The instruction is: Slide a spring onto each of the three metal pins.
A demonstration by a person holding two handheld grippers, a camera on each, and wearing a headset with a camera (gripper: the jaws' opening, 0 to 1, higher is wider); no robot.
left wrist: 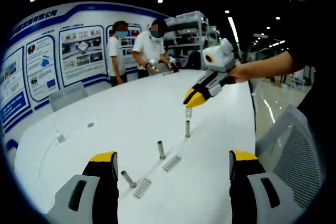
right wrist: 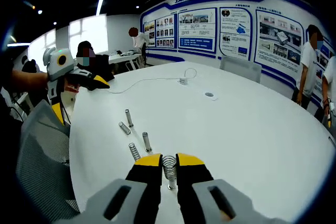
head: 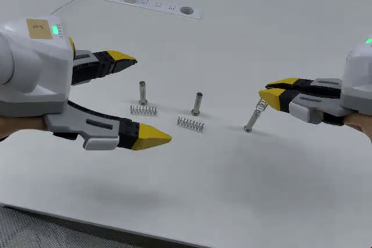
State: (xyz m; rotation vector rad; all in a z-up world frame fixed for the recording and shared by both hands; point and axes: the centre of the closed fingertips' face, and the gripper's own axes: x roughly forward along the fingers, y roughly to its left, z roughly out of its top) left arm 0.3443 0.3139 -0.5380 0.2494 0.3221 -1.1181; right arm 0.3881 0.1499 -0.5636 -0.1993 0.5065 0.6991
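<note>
Three short metal pins stand on the white table [head: 232,190]: a left pin [head: 142,92], a middle pin [head: 197,103] and a right pin [head: 251,120], which leans. One loose spring [head: 143,110] lies by the left pin and another [head: 190,124] by the middle pin. My right gripper [head: 266,92] is shut on a third spring [head: 261,105], whose lower end sits over the top of the right pin. The right gripper view shows that spring [right wrist: 169,167] pinched between the yellow fingertips [right wrist: 152,162]. My left gripper [head: 139,97] hovers wide open, left of the pins and holding nothing.
A white power strip [head: 154,4] with a plug and cable lies at the table's far side. The table's near edge [head: 87,219] runs along the bottom. People stand at the far end [left wrist: 134,45], and a mesh chair [right wrist: 37,171] is beside the table.
</note>
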